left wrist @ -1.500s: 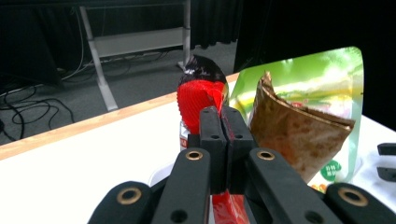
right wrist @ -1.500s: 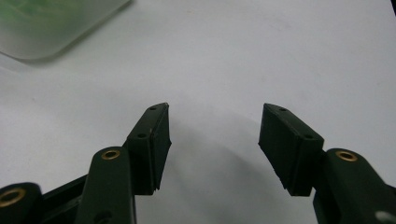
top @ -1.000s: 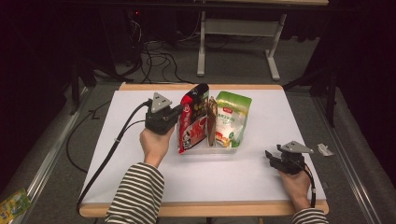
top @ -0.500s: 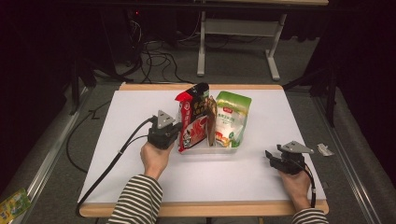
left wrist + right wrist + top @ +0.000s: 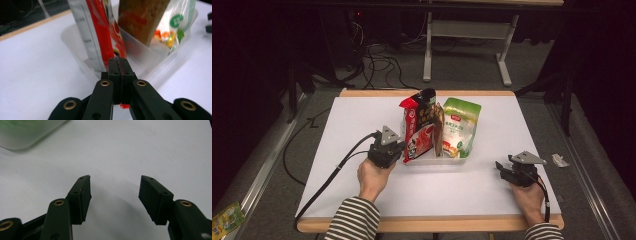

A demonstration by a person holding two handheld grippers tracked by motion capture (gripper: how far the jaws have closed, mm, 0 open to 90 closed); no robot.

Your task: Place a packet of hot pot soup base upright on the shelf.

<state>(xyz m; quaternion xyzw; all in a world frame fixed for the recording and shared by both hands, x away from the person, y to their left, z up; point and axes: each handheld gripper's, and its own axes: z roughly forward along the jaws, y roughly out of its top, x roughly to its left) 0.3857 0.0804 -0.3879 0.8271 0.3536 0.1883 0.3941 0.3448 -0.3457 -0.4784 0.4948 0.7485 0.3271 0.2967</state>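
Closest to the person, the right gripper (image 5: 518, 172) sits low on the white table (image 5: 362, 120) at about 4 o'clock from the middle, held in the right hand (image 5: 528, 200), and its jaws are spread wide with nothing but bare tabletop between them, which the right gripper view shows nicely (image 5: 113, 192). A bit further in at roughly 8 o'clock, the left hand (image 5: 373, 177) holds the left gripper (image 5: 387, 150), and that one is clamped tight on the bottom corner of the red snack bag (image 5: 418, 132); in the left gripper view you can see the two pads pressed together (image 5: 119, 75) with a sliver of red foil pinched in the seam and poking out underneath. The red snack bag (image 5: 100, 32) stands upright at the left end of a clear plastic tray (image 5: 432, 160), which sits around the middle of the table. Just to its right in the same tray there's a brown packet (image 5: 438, 130), touching or nearly touching the red one, and then a green and white pouch (image 5: 458, 127) at the 3 o'clock end of the tray, also upright. Off at the table's right edge, near 3 o'clock, lies a small scrap of wrapper (image 5: 559, 160). Past the far edge is the floor with a tangle of black cables (image 5: 372, 55) and the grey legs of another table (image 5: 462, 45).
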